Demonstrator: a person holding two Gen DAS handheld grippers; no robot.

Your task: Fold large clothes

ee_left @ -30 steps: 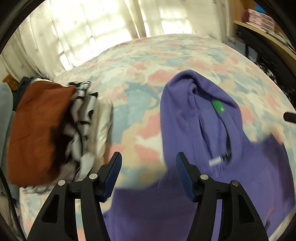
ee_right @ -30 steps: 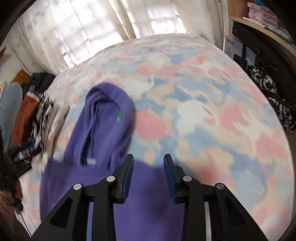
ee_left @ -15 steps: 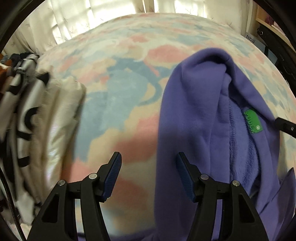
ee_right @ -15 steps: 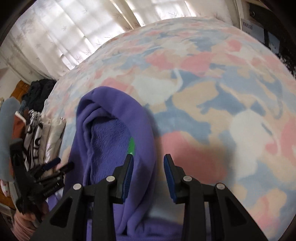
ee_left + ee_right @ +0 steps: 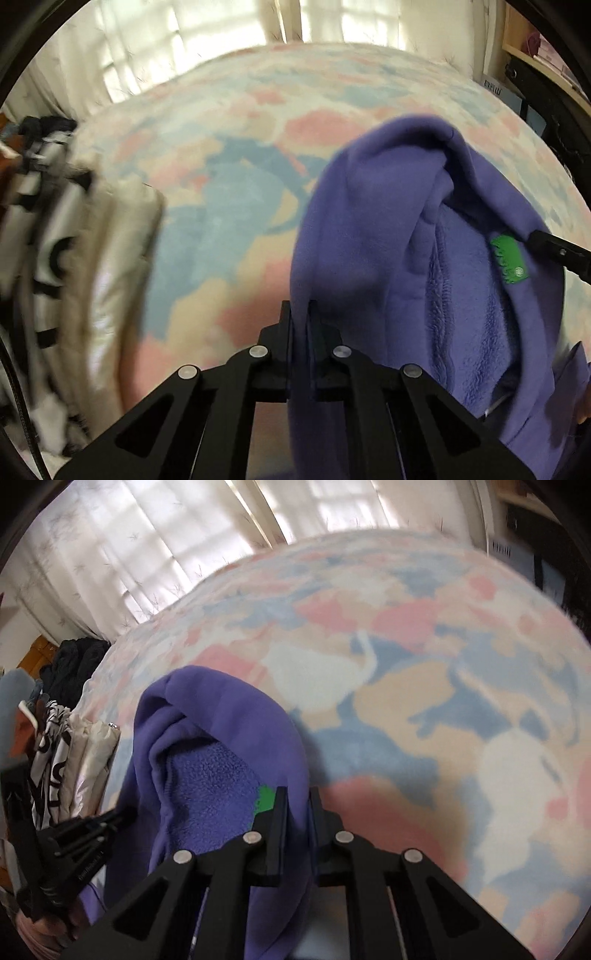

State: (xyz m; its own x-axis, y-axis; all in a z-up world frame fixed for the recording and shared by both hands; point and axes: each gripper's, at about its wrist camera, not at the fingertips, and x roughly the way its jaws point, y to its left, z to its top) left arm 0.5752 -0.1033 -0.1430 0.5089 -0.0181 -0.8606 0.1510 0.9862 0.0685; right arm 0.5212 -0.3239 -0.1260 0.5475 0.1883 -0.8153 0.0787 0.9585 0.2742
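Both grippers pinch the hood of the purple hoodie (image 5: 362, 206) over the bed (image 5: 229, 221).

The left gripper (image 5: 301, 314) has its jaws clenched on the left edge of the hood, and the right gripper (image 5: 295, 801) has its jaws clenched on the right edge, just beside the green label (image 5: 509, 260). The hood opening shows its fleece lining. The hoodie lies on the pastel patterned bed cover. A pile of folded clothes (image 5: 70, 266) sits near its left side, in front of the curtain (image 5: 147, 546).

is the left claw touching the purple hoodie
Touching: the left wrist view shows the left claw shut on the purple hoodie hood edge.
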